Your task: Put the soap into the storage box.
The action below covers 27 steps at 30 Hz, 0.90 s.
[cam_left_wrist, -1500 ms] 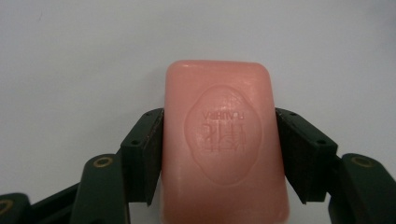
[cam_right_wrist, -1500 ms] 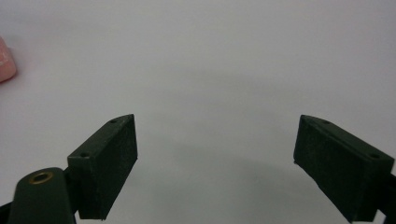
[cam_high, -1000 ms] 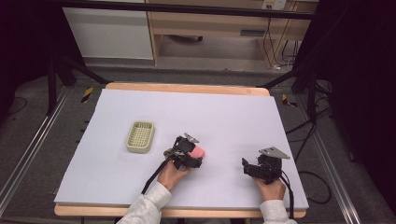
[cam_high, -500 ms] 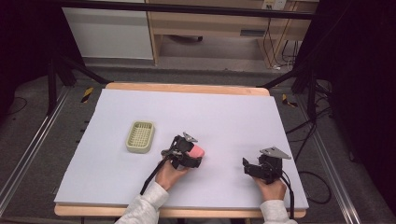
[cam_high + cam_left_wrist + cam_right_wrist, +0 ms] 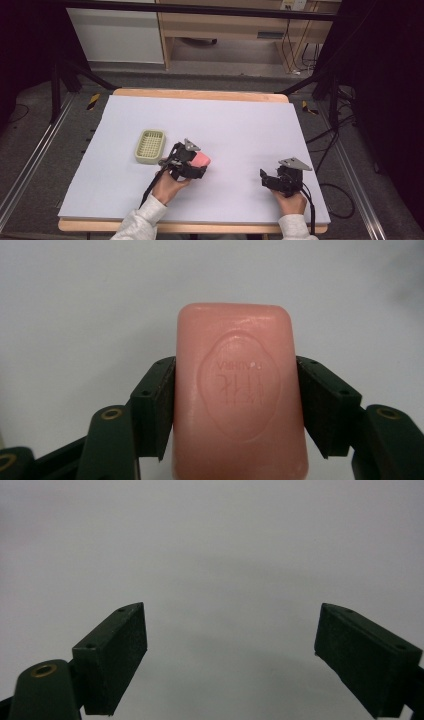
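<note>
**Pink soap lifted toward the dish**

Since a second ago: left gripper (image 5: 197, 165) carried up and slightly toward the far edge, the soap riding along; right gripper (image 5: 272, 180) unmoved near the right front corner.

Largest first: white table (image 5: 240, 125), bare across most of its top. On its left half, a pale green slotted soap dish (image 5: 150, 146), empty, just beside the left gripper on its far-left side. Then the left gripper itself, clamped on the pink soap bar (image 5: 240, 395), pads pressing both long sides about mid-length, stamped face up toward the camera. Soap held off the surface, near the middle of the front half. Right gripper jaws wide apart, nothing between, resting low over the table.

Handling, as judged: firm, fairly light, but smooth and waxy, so liable to slip or twist under a weak pinch; edges easily dented by a hard squeeze. Best hold across the flat long sides at the middle, as now, kept level.
</note>
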### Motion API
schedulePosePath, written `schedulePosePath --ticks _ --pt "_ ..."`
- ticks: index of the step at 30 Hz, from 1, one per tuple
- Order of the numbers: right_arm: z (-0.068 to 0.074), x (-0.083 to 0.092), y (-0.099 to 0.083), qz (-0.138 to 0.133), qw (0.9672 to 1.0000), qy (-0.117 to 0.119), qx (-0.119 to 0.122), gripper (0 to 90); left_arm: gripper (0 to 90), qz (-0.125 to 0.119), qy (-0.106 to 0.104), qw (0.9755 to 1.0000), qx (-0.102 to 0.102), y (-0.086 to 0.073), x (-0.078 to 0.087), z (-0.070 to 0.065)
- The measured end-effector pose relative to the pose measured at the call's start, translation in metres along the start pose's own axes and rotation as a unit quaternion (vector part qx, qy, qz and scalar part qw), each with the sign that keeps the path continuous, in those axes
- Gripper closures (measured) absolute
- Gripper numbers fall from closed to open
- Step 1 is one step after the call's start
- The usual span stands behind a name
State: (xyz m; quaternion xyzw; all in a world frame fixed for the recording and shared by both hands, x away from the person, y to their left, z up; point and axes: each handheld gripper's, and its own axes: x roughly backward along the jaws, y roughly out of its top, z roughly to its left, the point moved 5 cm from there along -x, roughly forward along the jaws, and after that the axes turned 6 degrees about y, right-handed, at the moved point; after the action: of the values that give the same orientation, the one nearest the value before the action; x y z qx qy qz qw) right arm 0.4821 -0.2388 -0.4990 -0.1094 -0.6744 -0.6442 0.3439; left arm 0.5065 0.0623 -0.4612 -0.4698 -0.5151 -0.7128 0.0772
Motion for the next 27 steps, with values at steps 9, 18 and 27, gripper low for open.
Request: schedulePosePath --ticks 9,18,27 --pt "-0.001 0.000 0.000 0.000 1.0000 -0.002 0.001 13.7 36.9 -0.008 0.010 0.9998 0.015 -0.006 0.016 0.022" --pt "0.000 0.000 -0.001 0.001 1.0000 -0.003 -0.001 13.7 36.9 -0.013 0.022 0.9993 0.027 -0.016 0.028 0.041" --pt "-0.001 0.002 -0.001 -0.002 1.0000 -0.003 0.004 13.8 36.9 -0.021 0.030 0.9981 0.050 -0.017 0.035 0.060"
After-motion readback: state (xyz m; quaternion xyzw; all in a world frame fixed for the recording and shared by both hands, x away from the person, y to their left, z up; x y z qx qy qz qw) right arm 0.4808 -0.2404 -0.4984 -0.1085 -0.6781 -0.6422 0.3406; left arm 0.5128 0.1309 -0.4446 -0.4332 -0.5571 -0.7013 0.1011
